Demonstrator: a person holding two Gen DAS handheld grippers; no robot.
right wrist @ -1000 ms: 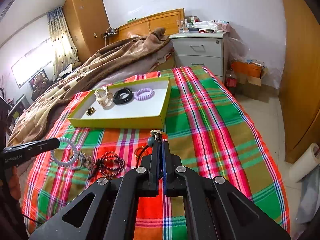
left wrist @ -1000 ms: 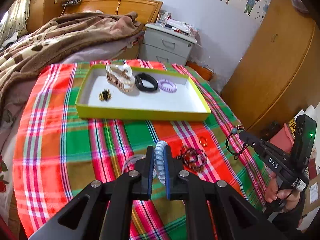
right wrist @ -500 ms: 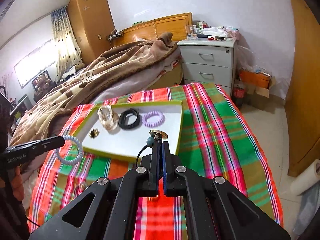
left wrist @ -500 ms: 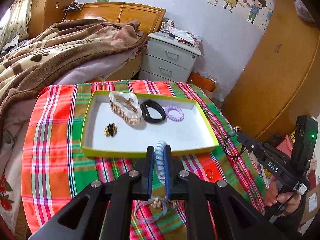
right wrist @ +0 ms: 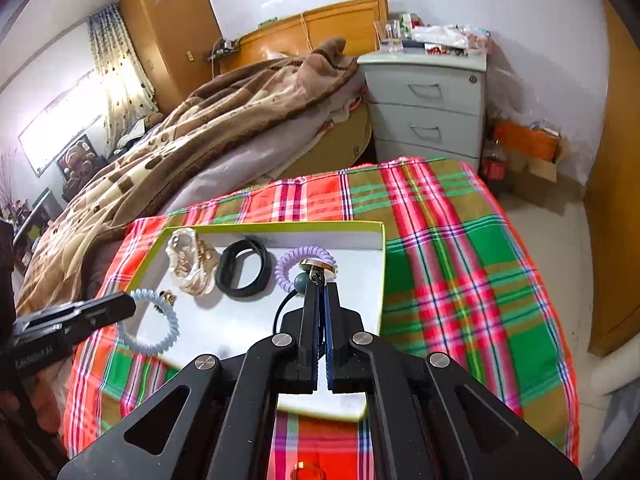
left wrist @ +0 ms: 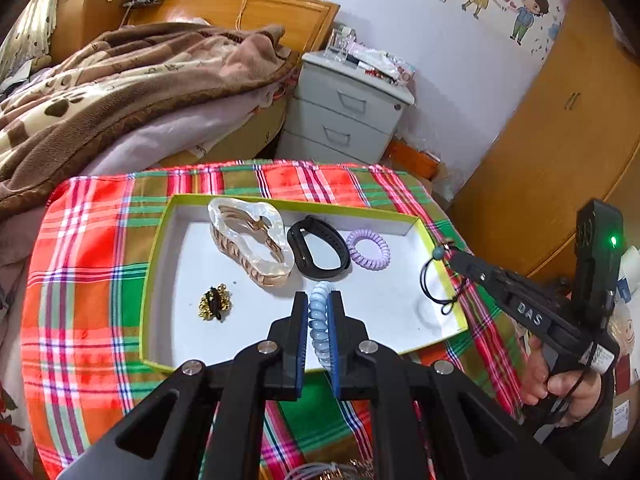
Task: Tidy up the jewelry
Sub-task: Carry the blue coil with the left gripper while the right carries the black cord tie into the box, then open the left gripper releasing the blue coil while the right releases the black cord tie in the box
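Nearest the lens, the left claw [left wrist: 319, 308] pinches a pale-blue spiral hair tie [left wrist: 320, 320] above the shallow white tray with yellow-green rim [left wrist: 154, 264]; the right claw [right wrist: 320, 296] grips a thin black cord with teal bead [right wrist: 301, 282]. Beyond, a translucent hair claw-clip [left wrist: 250, 242], black band [left wrist: 318, 252], lilac coil [left wrist: 368, 249] and gold cluster [left wrist: 215, 302] already lie sorted; both held pieces await release.

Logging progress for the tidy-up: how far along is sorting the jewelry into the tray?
Done: clear hair claw, black band, purple coil tie and gold piece lie in the tray. In hand: left claw holds a blue coil tie, right claw a black cord. Left: pieces on the cloth.
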